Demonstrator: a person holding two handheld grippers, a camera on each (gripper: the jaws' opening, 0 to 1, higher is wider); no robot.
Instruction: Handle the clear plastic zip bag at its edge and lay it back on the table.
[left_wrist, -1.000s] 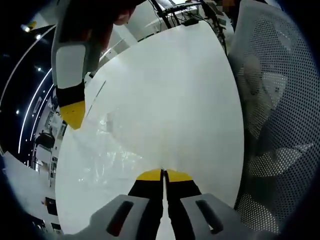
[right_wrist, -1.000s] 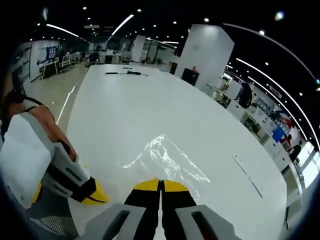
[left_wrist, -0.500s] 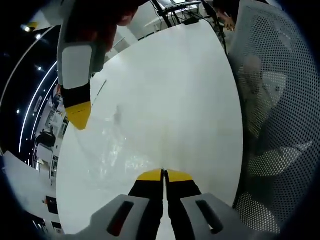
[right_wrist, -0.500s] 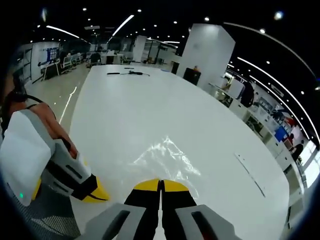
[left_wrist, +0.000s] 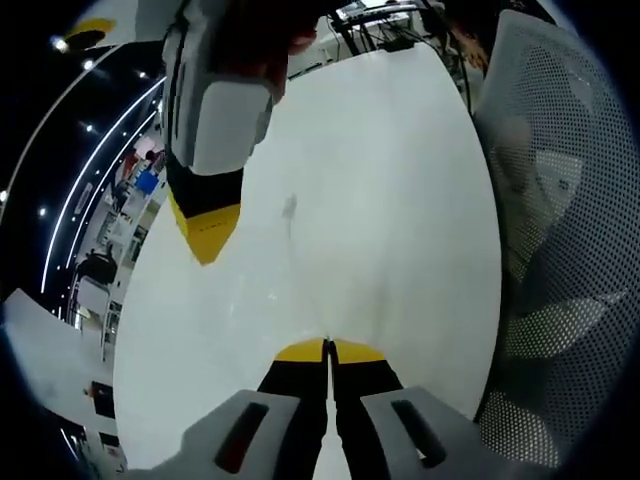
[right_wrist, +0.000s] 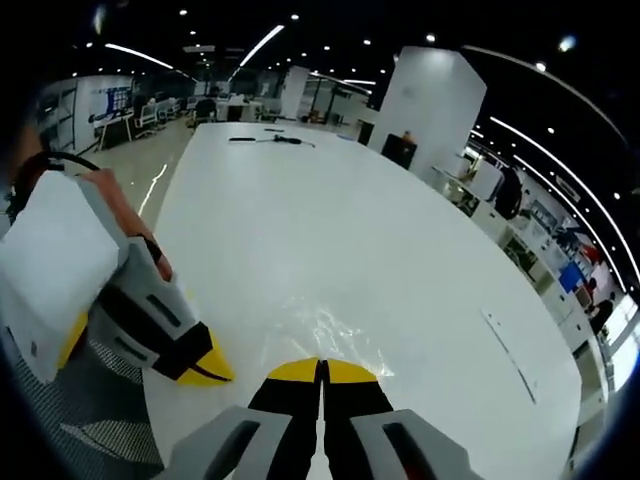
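1. Left gripper view: left gripper (left_wrist: 327, 349) has its yellow-tipped jaws pressed together, nothing visibly pinched. It sits low over the white table (left_wrist: 380, 200). The right gripper (left_wrist: 205, 228) drops in from the upper left, tips look closed. A mesh chair (left_wrist: 560, 230) runs along the right. Can't really make out the bag here

2. Right gripper view: right gripper (right_wrist: 322, 371) jaws closed too, touching the near edge of the bag (right_wrist: 325, 330), which lies flat and crinkly on the table (right_wrist: 330, 220); can't tell if they pinch it. The left gripper (right_wrist: 205, 365) is just left of it, held in a hand (right_wrist: 120, 215)
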